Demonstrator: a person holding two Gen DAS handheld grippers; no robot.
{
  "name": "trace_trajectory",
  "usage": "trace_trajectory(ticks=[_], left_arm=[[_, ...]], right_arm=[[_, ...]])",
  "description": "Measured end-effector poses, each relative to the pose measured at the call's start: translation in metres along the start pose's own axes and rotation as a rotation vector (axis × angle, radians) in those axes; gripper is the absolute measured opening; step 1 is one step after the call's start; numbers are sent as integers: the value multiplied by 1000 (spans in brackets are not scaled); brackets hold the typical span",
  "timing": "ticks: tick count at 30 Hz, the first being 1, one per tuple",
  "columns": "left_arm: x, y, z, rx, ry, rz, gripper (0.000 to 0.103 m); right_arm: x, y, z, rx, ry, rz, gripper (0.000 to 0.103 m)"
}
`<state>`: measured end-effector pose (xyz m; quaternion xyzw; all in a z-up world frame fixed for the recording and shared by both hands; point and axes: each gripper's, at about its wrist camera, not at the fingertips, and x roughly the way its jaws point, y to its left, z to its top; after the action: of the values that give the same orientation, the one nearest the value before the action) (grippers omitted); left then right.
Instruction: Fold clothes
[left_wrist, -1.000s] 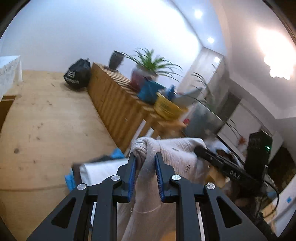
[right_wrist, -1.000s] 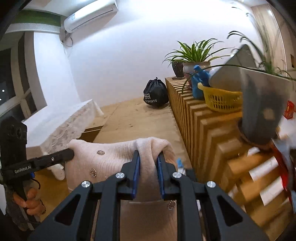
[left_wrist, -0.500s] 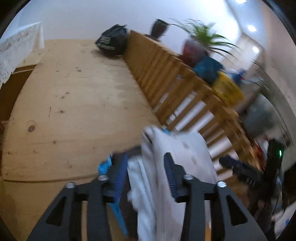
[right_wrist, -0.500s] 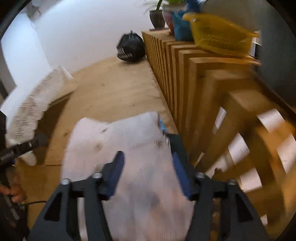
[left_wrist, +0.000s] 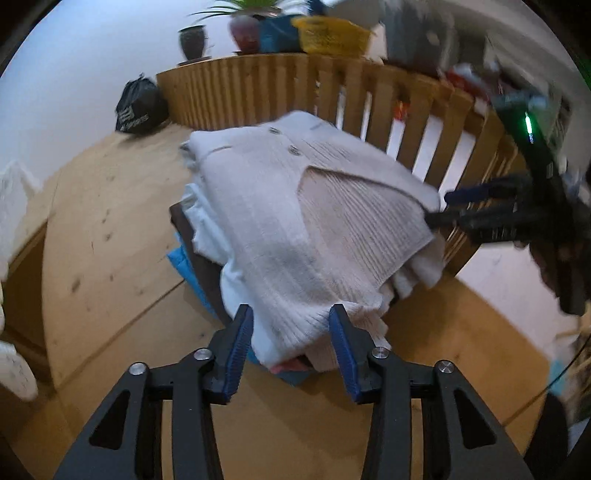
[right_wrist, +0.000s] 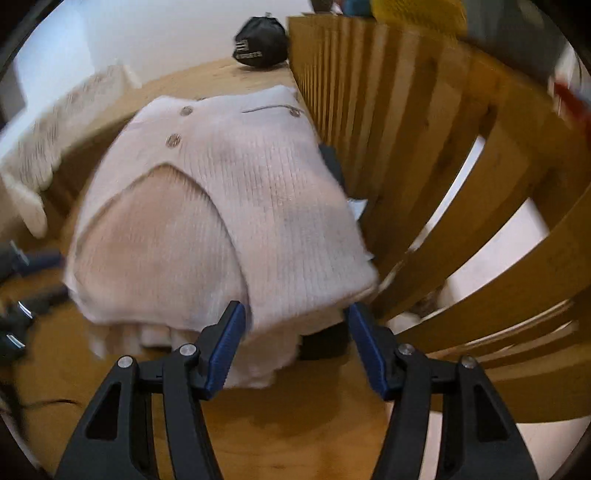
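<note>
Our left gripper (left_wrist: 291, 325) and right gripper (right_wrist: 295, 319) hang over the floor (left_wrist: 110, 221) with jaws spread. The left's have just been closing a little, the right's just opening, and neither pinches anything, though the near hem of the folded pink cardigan (left_wrist: 295, 206) lies between each pair. Just beyond the jaws the cardigan tops a stack of folded clothes (left_wrist: 207, 236). We judge the placing step done; backing straight out should keep the hem unsnagged. Farther off stands the slatted wooden divider (right_wrist: 424, 129).
</note>
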<state>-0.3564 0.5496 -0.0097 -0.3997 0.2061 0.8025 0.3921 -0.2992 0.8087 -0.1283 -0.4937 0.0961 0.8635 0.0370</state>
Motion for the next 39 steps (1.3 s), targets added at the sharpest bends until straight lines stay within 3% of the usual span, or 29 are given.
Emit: trace_trajectory(ticks=[2,6,10,12,14,15,16,19,21,26,28,30,31,32,34,36,39], left_arm=[[3,-4,1,28,10,-6,23],[-16,-11,-7,61,-34,-2,24],[-27,-29,-23,162,-58,24,43],[-18,-35,-26,209,-41,52,43],[-3,-35,-23,219,-7,73,33],[4,-33,-21,210,7,73,18],[9,-30,-16,180,19,55,10],[4,-19,-3,100,-1,-4,6],[-11,-17,4,82,-40,-18,5],[-61,-24,10,85,-116,-81,5],[-72,-27,5,91,-121,-101,5],[-63,-29,-6,95,-66,-122,9],[-51,-29,-12,99,-17,-110,10],[-38,-28,-18,99,35,-92,10],[-17,-24,-27,82,119,-63,10],[-24,-11,-27,24,105,-84,11],[-48,15,-13,-16,4,-94,28]], right_arm=[[4,-5,4,57,8,35,58],[7,-9,10,107,14,58,58],[13,-15,9,205,38,133,58],[16,-15,8,220,31,137,58],[19,-10,8,193,17,125,57],[20,-6,8,166,8,108,47],[18,-1,9,135,-1,93,38],[6,9,10,54,-32,69,16],[-6,10,12,54,-48,104,12],[-45,14,10,77,-98,187,11],[-50,14,4,67,-90,177,11],[-37,17,-10,38,-44,104,12],[-23,19,-15,25,3,56,15],[-7,18,-19,18,61,20,23],[7,14,-17,30,126,-14,26],[-5,6,-17,59,99,-28,26],[-44,10,-6,36,-79,5,26]])
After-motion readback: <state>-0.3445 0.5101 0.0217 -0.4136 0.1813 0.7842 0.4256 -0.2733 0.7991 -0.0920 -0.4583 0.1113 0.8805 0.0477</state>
